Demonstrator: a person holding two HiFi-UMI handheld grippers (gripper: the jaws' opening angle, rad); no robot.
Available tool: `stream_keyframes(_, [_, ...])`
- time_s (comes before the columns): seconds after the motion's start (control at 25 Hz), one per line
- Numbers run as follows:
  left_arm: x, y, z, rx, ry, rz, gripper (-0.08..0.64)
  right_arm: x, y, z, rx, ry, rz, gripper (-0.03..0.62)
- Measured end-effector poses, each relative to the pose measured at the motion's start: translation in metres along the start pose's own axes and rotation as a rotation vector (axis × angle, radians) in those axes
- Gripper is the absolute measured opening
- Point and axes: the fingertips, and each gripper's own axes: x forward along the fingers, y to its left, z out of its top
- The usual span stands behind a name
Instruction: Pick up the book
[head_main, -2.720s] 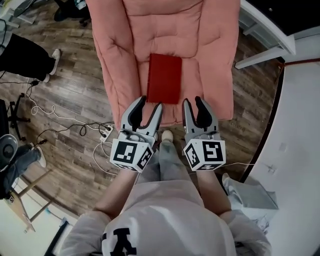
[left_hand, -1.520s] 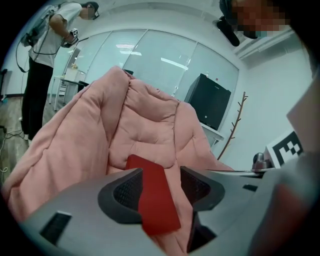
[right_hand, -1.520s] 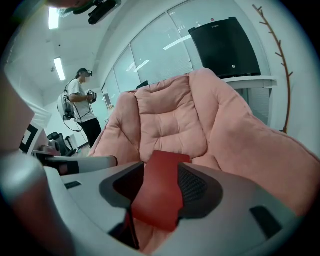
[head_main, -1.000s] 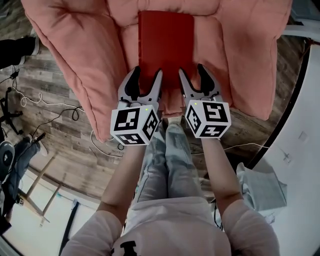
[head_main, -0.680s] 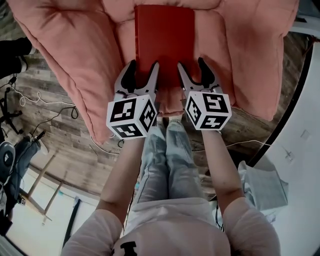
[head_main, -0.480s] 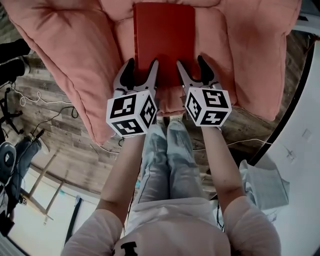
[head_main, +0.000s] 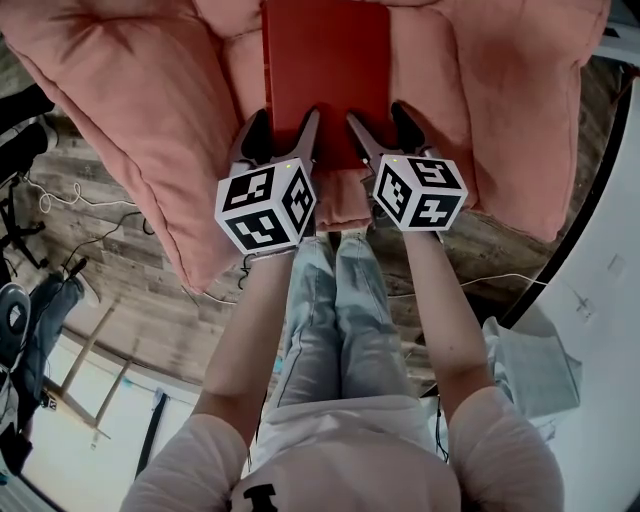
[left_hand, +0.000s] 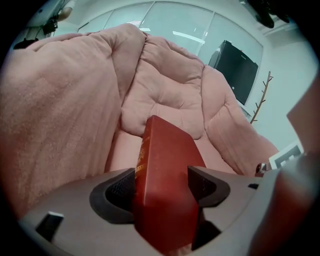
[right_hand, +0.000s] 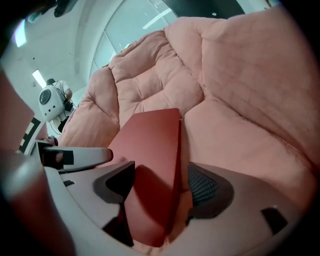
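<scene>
Red book (head_main: 325, 70) lies flat on the seat of the pink cushion (head_main: 130, 130), with both tongs astride its near corners.

Head view: the left gripper (head_main: 283, 125) and right gripper (head_main: 377, 120) sit at the book's end nearest the cushion's front edge. Left gripper view: the jaws have just been opening and stand wide, unclamped, one beside the spine and the other over the cover. Right gripper view: the jaws have likewise just opened and are spread around the other near corner, gripping nothing. The cushion is soft, so a jaw may snag fabric or skid across the cover, and a corner-only pinch could let the book pivot or fan open and slip.
</scene>
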Motion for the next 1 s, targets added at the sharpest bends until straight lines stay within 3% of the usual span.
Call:
stream_keyframes(0.48, [0.013, 0.004, -0.009, -0.026, 0.028, 0.000, 0.325, 0.008, 0.014, -0.008, 0.064, 0.080, 0.160, 0.330])
stream_keyframes(1.0, [-0.002, -0.003, -0.004, -0.053, 0.034, -0.015, 0.322, -0.012, 0.024, -0.001, 0.032, 0.052, 0.097, 0.330])
